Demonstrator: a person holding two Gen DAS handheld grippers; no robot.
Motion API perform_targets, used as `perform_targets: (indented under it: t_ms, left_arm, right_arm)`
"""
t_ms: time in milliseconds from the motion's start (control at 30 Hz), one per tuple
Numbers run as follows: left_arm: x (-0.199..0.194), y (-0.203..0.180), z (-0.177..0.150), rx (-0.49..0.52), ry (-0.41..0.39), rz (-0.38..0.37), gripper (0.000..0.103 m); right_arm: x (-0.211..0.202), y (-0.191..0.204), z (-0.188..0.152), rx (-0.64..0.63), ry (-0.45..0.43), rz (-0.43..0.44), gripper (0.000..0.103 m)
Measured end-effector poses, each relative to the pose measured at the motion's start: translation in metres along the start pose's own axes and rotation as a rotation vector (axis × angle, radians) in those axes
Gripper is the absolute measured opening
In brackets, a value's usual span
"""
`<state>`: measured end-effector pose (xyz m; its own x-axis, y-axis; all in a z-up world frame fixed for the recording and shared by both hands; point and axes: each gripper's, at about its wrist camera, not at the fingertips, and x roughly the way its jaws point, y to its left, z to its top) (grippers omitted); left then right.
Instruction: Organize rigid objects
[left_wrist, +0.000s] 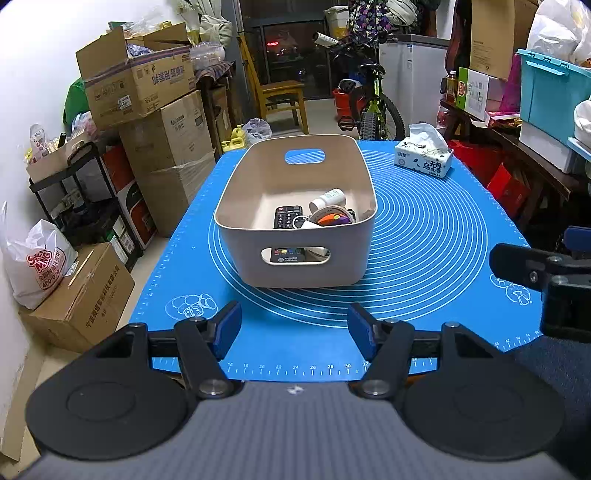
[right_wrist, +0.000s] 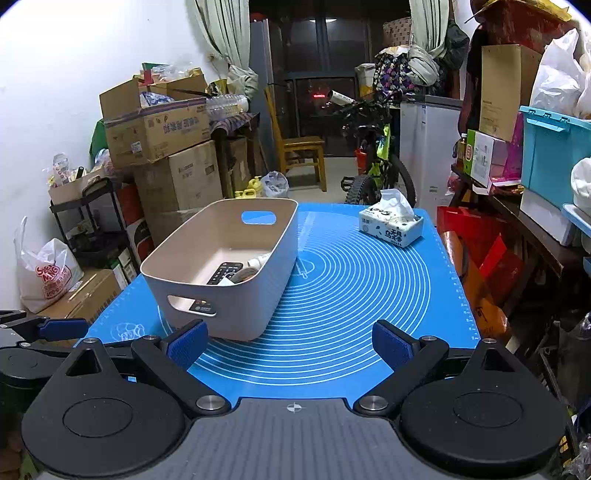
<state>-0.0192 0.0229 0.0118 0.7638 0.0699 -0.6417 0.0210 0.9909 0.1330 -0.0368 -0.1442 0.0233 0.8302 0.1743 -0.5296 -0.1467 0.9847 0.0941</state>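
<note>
The left gripper (left_wrist: 294, 334) hangs over the near edge of the table (left_wrist: 424, 332), its jaws spread wide and holding nothing. Just ahead of it, on the blue mat (left_wrist: 424, 236), stands the beige bin (left_wrist: 295, 229) with a cut-out handle at each end. Inside lie a black remote (left_wrist: 287, 217), a white bottle (left_wrist: 328, 199) on its side, and a small heap with orange and purple parts (left_wrist: 334, 218) that I cannot identify; part of the remote shows through the near handle slot.

To the right of the bin the mat is bare of loose items. A tissue box (right_wrist: 390, 226) sits at the far right corner, well apart from the bin. The right gripper (right_wrist: 293, 347) hovers near the table's front edge with its jaws likewise wide apart and empty.

Judging by this, the gathering step looks finished: every small hard item in view is already in the bin. The tissue box is probably not part of the job. What remains seems to be either pulling both grippers back, or taking the bin by its handle slots to shift it, which would call for a level, two-sided lift.
</note>
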Motion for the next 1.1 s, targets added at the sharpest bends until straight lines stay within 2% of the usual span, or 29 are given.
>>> perform_targets:
  t_ms: [1100]
  left_arm:
    - [0.0006, -0.0006, 0.0001, -0.007, 0.002, -0.001, 0.064]
  right_arm:
    - [0.0031, 0.0004, -0.0008, 0.012, 0.009, -0.006, 0.096]
